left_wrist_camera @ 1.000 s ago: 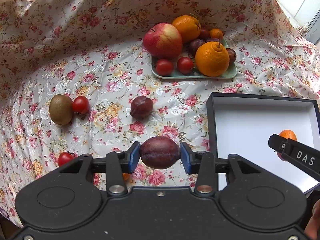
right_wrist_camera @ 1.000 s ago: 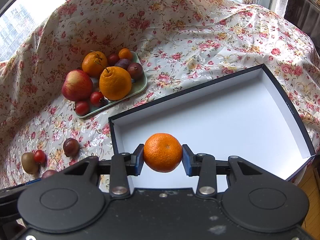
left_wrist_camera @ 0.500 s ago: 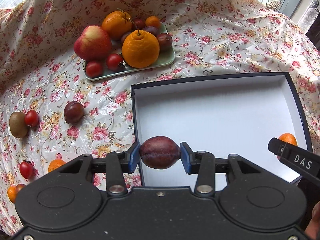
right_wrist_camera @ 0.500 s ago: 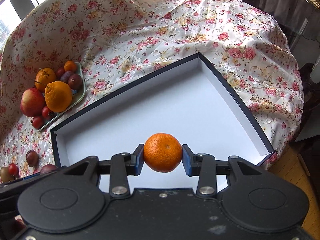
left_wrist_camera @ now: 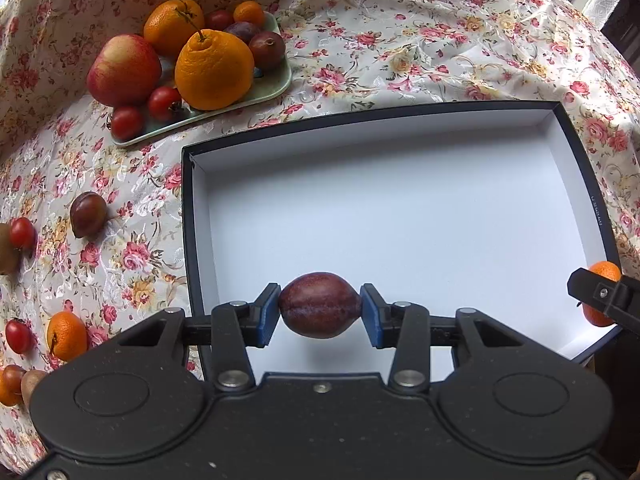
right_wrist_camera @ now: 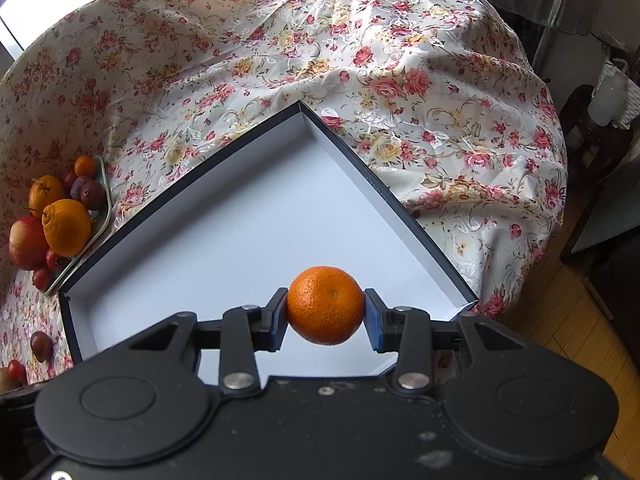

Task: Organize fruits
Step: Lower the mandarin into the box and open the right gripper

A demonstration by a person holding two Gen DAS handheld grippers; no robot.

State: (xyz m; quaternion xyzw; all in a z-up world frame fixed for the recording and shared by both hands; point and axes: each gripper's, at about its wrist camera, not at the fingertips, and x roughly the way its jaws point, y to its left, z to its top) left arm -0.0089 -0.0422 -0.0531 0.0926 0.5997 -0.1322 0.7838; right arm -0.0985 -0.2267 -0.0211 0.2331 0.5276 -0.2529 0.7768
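My left gripper (left_wrist_camera: 320,306) is shut on a dark purple plum (left_wrist_camera: 320,300), held above the near left part of the black box with a white inside (left_wrist_camera: 384,216). My right gripper (right_wrist_camera: 326,310) is shut on a small mandarin (right_wrist_camera: 326,304) over the same box (right_wrist_camera: 248,232), near its front right side. That mandarin (left_wrist_camera: 602,284) and a finger of the right gripper show at the right edge of the left wrist view. Nothing lies in the box.
A green tray (left_wrist_camera: 276,84) at the back left holds an apple (left_wrist_camera: 124,70), two big oranges, tomatoes and plums. Loose on the floral cloth left of the box lie a plum (left_wrist_camera: 88,214), tomatoes, a kiwi and a small orange (left_wrist_camera: 66,334). The table's right edge drops to a wooden floor (right_wrist_camera: 580,320).
Both grippers have carried their fruit rightward, from beside the box's left rim to over its white inside. The tray and loose fruit have slid left in both views. Grips are unchanged.
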